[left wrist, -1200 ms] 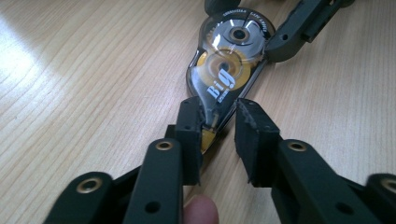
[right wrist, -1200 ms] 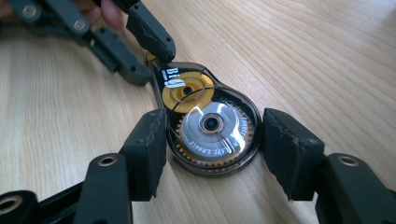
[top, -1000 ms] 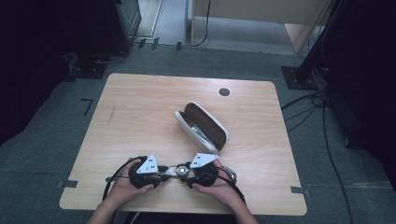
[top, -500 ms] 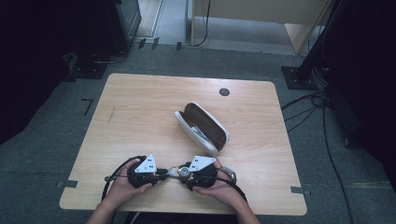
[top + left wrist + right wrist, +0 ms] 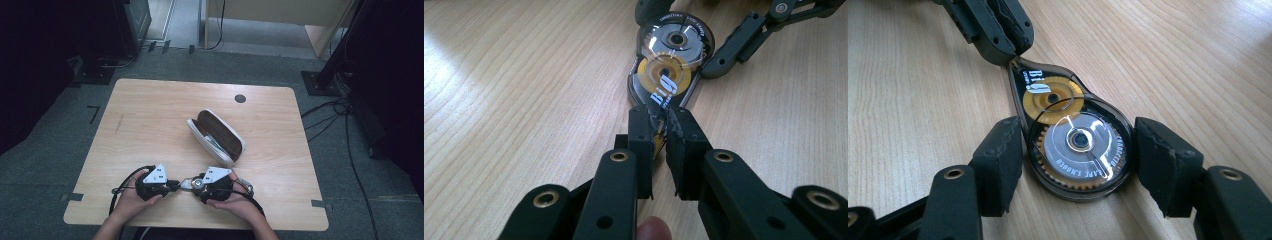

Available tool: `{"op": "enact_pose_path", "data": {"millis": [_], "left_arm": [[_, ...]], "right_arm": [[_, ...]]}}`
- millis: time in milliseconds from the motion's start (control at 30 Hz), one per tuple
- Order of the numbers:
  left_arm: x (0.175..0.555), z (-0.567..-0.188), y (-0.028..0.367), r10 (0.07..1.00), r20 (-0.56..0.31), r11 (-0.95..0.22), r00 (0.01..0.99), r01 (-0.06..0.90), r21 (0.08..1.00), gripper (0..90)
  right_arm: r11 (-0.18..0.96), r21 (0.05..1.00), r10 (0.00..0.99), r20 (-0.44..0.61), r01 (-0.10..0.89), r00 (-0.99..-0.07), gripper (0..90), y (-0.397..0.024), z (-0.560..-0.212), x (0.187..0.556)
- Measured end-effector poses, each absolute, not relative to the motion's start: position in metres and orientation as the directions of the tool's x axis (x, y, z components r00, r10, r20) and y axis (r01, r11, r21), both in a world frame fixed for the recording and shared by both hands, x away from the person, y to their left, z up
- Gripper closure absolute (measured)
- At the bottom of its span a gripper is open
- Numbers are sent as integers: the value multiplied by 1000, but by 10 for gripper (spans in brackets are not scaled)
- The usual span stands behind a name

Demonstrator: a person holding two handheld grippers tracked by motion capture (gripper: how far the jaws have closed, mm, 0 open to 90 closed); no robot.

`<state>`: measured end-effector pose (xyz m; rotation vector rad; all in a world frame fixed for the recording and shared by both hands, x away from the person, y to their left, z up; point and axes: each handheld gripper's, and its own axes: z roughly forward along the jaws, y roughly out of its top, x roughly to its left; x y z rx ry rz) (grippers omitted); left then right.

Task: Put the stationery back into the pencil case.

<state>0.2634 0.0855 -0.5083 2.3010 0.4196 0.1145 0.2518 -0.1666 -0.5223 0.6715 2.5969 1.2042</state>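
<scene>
Bench [image 5: 150,115] carries all items we list. Open case [image 5: 216,137] lies on bench right of centre, set diagonally, pair of glasses [image 5: 212,139] in it. Cable hole [image 5: 240,98] behind case, near far edge. Correction tape dispenser [image 5: 189,184] lies flat on bench near front edge, in front of case and well apart from it. We see left claw [image 5: 173,184] at dispenser's left, on its narrow tip; right claw [image 5: 196,184] at dispenser's right, around its wide end. Floor surrounds bench.
</scene>
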Motion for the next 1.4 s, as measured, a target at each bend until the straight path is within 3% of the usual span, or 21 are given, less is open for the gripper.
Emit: {"op": "enact_pose_path", "data": {"millis": [533,1400], "left_arm": [[262,-510,86,350,7,-675,937,247,695,810],[262,-505,85,356,-24,-641,934,263,721,825]], "right_arm": [[555,762,494,21,334,-869,398,-168,-522,252],[557,760,501,13,334,-865,369,-168,-522,252]]}}
